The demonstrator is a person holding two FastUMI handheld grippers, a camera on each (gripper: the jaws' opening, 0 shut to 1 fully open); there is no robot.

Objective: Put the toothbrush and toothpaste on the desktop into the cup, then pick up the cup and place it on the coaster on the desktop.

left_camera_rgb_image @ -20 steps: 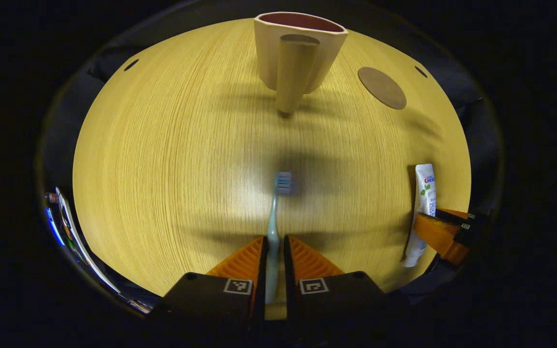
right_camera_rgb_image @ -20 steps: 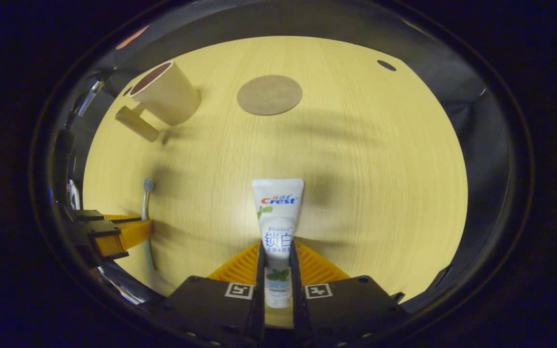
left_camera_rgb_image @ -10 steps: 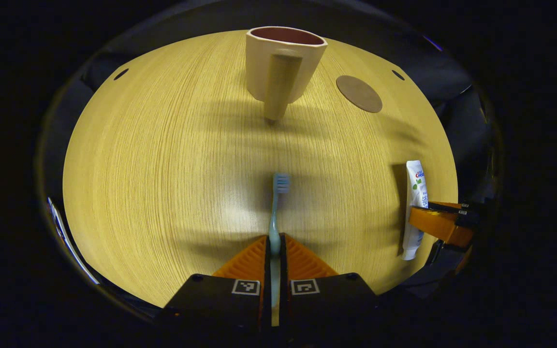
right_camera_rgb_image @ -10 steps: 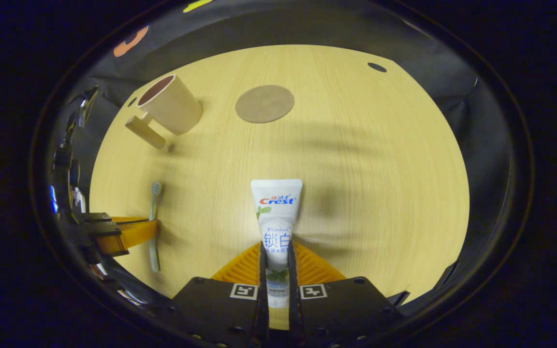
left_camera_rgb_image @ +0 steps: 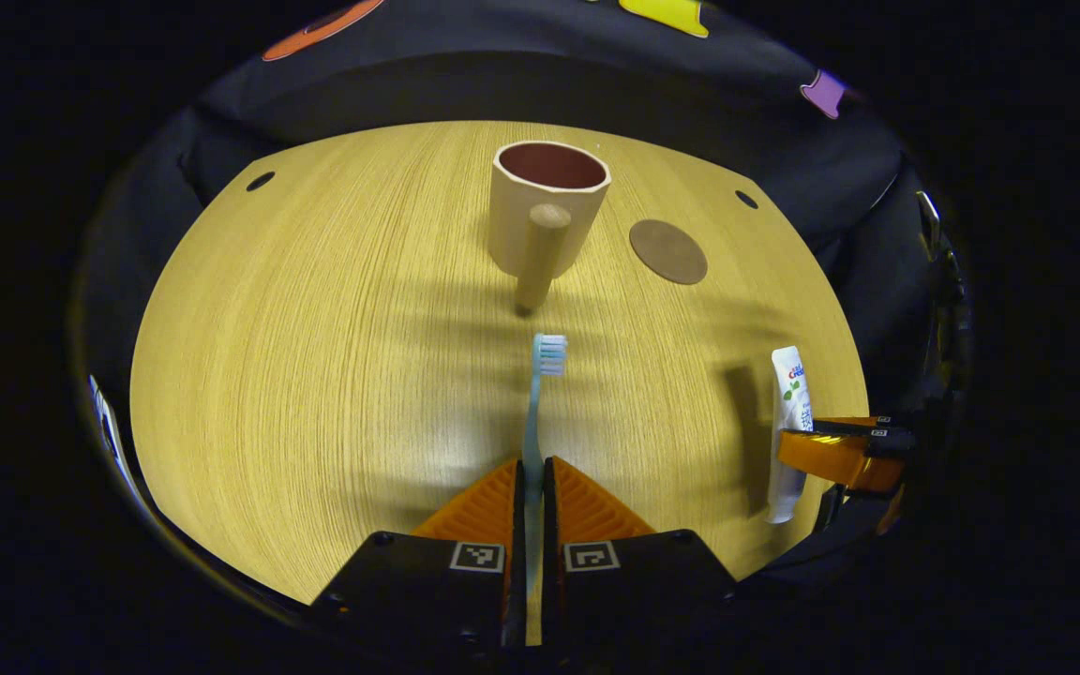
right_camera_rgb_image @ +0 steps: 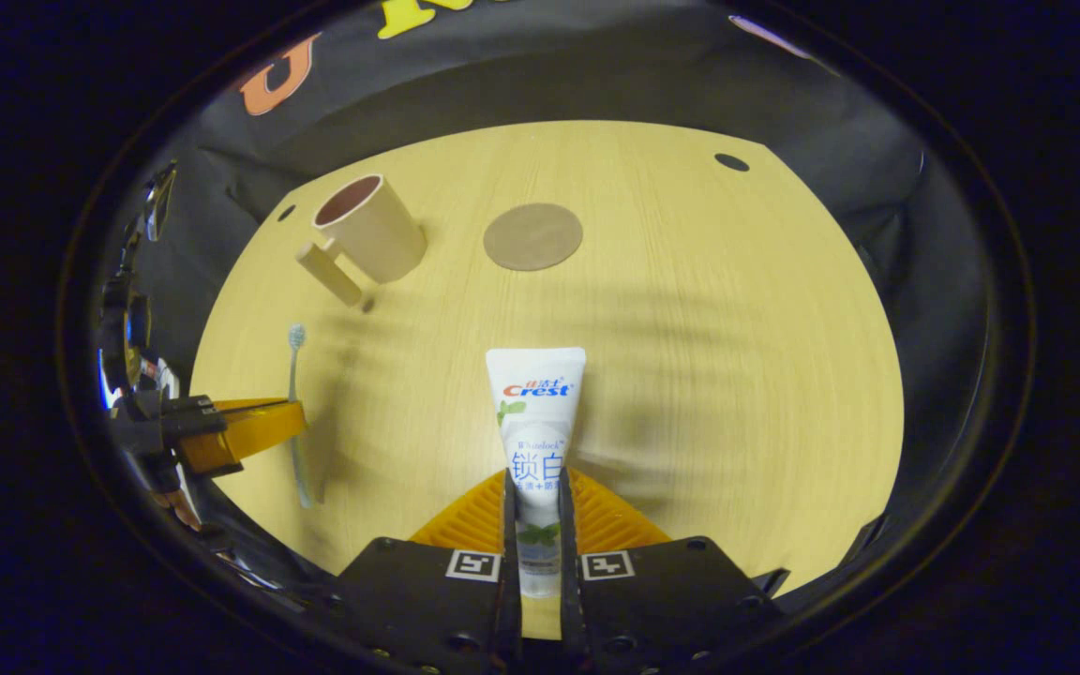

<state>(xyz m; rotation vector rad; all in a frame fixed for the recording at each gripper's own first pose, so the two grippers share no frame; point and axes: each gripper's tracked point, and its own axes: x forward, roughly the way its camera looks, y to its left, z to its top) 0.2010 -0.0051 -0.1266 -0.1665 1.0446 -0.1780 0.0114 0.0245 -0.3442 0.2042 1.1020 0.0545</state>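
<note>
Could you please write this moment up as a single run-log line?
left gripper: shut on toothbrush | right gripper: shut on toothpaste | cup: upright, empty | coaster: bare | phase: carrying

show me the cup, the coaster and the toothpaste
cup (left_camera_rgb_image: 545, 202), left gripper view, on its front wall
coaster (right_camera_rgb_image: 532, 237), right gripper view, on the middle of the disc
toothpaste (right_camera_rgb_image: 536, 403), right gripper view, on the tube's flat face

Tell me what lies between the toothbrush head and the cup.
Bare desktop, seen in the left gripper view: nothing between toothbrush and cup, just its handle shadow.
</note>
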